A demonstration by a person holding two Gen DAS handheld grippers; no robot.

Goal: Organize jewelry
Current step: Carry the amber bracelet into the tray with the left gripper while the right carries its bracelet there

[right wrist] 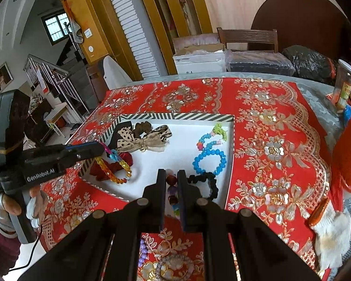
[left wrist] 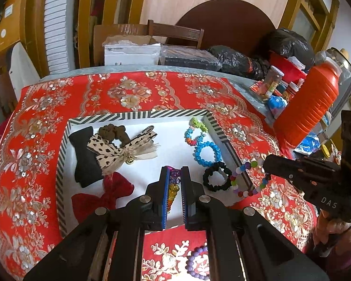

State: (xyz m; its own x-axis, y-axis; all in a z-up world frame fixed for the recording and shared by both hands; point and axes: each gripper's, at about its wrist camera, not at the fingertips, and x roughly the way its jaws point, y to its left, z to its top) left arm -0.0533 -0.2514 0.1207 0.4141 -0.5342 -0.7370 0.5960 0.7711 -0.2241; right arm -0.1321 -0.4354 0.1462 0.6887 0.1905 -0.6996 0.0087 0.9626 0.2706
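A striped-rim white tray [left wrist: 138, 114] [right wrist: 175, 116] lies on the red cloth. In it are fabric bows [left wrist: 119, 149], a blue bead bracelet [left wrist: 207, 153] [right wrist: 208, 161], a black scrunchie [left wrist: 216, 179] [right wrist: 206, 182] and a mixed bead bracelet [left wrist: 194, 131]. My left gripper [left wrist: 174, 175] [right wrist: 104, 149] is shut on an orange-rainbow bead bracelet [left wrist: 173, 192] [right wrist: 114, 171], hanging over the tray's near-left part. My right gripper [right wrist: 171, 175] [left wrist: 263, 161] is shut on a multicoloured bead bracelet [left wrist: 243, 182] [right wrist: 172, 187] over the tray's right rim.
A purple bead bracelet [left wrist: 195, 261] [right wrist: 141, 253] and a pale bead bracelet [right wrist: 173, 269] lie on the cloth near me. An orange ribbed bottle [left wrist: 308, 107], jars [left wrist: 272, 79] and black bags [left wrist: 241, 61] crowd the far right. A white glove [right wrist: 332, 231] lies at right.
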